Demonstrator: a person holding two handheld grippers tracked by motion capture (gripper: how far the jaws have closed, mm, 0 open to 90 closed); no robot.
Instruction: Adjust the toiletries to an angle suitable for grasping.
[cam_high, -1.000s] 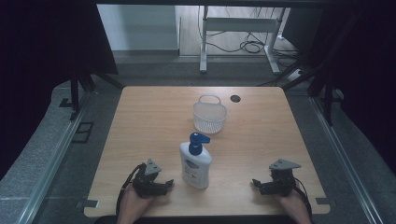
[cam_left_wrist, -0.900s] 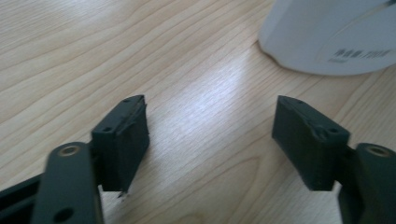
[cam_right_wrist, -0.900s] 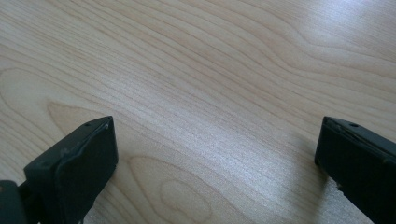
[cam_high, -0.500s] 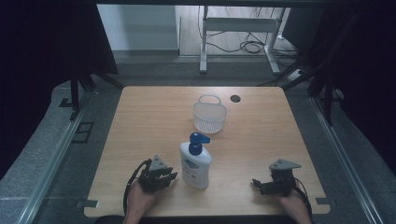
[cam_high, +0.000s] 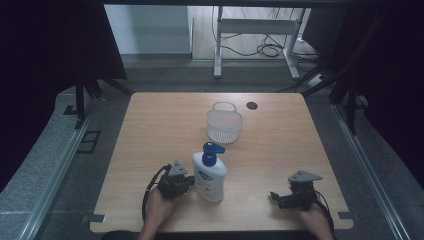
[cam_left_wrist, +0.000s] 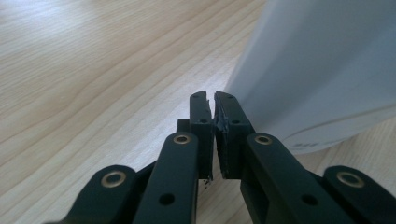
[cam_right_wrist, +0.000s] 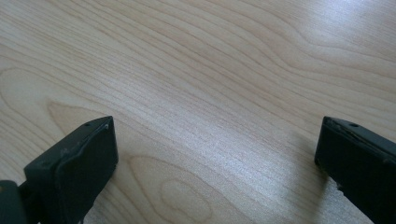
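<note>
Left gripper (cam_high: 186, 183) is sitting low near the front edge of the wooden table (cam_high: 165, 125), tips just beside the base of the pump bottle (cam_high: 210, 172), on its left side in the high view. In the left gripper view (cam_left_wrist: 214, 100) its 2 jaws are pressed together with nothing between them; they have just been closing. The white bottle wall (cam_left_wrist: 317, 70) is standing immediately next to the tip of 1 jaw; whether it is actually touching, can't tell.

Pump bottle is standing upright, white body, blue pump head, label facing the person. It's sitting front-centre on the table, between the 2 grippers but much closer to the left one.

Right gripper (cam_high: 276, 198) is resting low at the front right of the table, well apart from the bottle, pointing toward the table's middle. In the right gripper view (cam_right_wrist: 215, 158) its 2 jaws are spread wide, with bare wood grain between them.

White mesh basket (cam_high: 224, 123) with a handle loop is sitting behind the bottle, toward the far side. Dark cable hole (cam_high: 251, 105) is just beyond it, to its right.
</note>
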